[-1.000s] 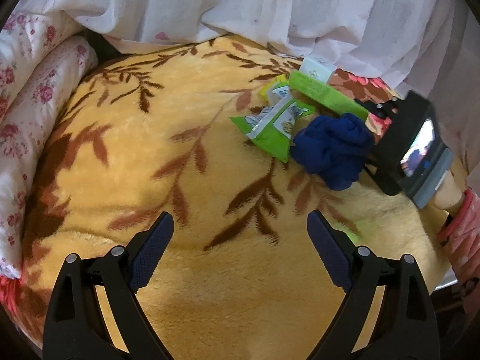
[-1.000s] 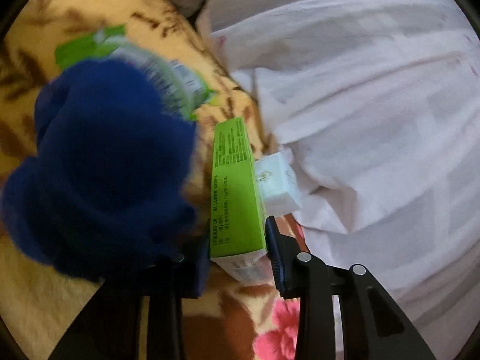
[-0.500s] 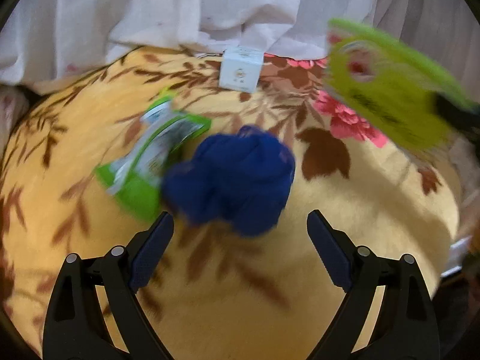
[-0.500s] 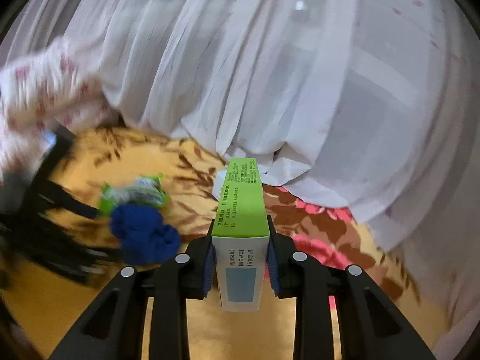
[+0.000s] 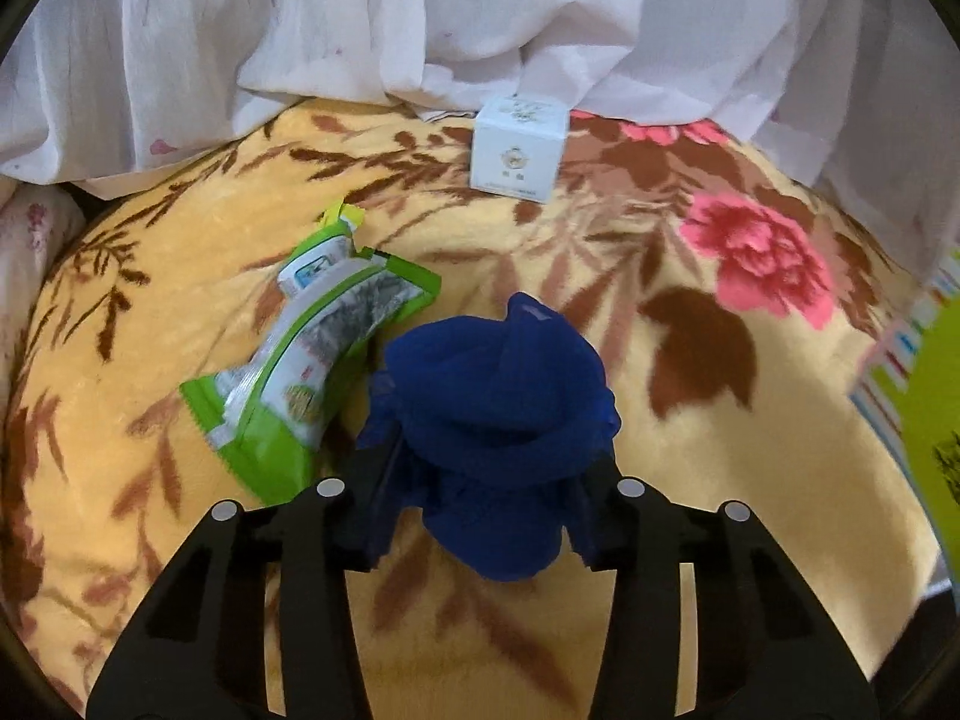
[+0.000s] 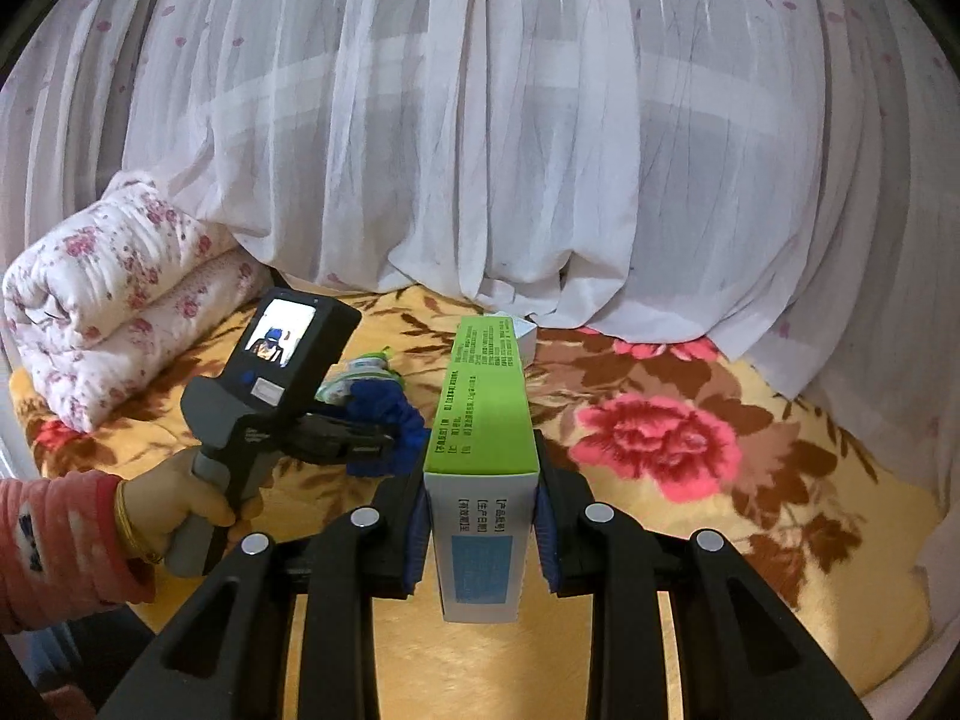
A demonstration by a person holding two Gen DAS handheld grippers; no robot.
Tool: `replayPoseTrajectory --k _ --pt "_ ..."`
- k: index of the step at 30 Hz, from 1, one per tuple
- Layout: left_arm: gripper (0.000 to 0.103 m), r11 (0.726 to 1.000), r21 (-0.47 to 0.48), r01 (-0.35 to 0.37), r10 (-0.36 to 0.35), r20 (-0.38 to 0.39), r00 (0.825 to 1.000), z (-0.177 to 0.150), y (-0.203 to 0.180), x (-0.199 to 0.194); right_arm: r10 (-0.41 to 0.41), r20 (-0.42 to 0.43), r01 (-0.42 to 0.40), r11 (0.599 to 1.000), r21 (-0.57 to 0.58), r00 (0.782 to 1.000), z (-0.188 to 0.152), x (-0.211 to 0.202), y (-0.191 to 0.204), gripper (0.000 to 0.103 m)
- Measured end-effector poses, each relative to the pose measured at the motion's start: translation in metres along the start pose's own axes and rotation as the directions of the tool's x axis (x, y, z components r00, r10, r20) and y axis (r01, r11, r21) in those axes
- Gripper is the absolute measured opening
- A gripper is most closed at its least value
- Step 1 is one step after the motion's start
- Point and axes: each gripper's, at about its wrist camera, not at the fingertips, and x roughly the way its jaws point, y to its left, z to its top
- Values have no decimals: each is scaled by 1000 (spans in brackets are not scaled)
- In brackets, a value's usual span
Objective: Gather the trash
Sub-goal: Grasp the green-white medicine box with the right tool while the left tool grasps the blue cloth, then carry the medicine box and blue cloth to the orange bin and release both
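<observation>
My left gripper point(image 5: 483, 504) is shut on a crumpled dark blue cloth point(image 5: 498, 414) on the yellow floral blanket point(image 5: 600, 276). It also shows in the right wrist view point(image 6: 384, 444), gripping the blue cloth point(image 6: 384, 414). A green snack wrapper point(image 5: 312, 360) lies just left of the cloth. A small white box point(image 5: 516, 147) stands at the far edge by the curtain. My right gripper point(image 6: 480, 525) is shut on a long green and white carton point(image 6: 485, 420) and holds it above the blanket. The carton's blurred end shows at the right edge of the left wrist view point(image 5: 930, 408).
A sheer white curtain point(image 6: 480, 150) hangs behind the bed. A rolled pink-flowered quilt point(image 6: 108, 294) lies at the left. The person's hand in a red sleeve point(image 6: 60, 546) holds the left gripper's handle.
My left gripper moved in and shut on the blue cloth. My right gripper lifted the green carton off the blanket and drew back to the right.
</observation>
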Motion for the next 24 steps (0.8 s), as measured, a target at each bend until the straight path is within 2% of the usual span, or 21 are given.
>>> replayPoseTrajectory --k 6,13,19,24 --pt "43 998 58 33 -34 28 999 -34 3 -61 24 8 -24 1000 9 1000 -4 -22 19 29" --pt "43 995 93 46 -52 61 997 -97 17 -145 65 1 -65 998 -19 998 -14 -51 50 29" --pt "43 995 85 46 -52 69 996 -145 34 -194 110 -8 -110 993 -48 994 -27 -77 81 29" --pt "43 997 74 38 -42 51 998 -186 39 -215 157 -44 -160 984 -82 987 -43 -94 108 29"
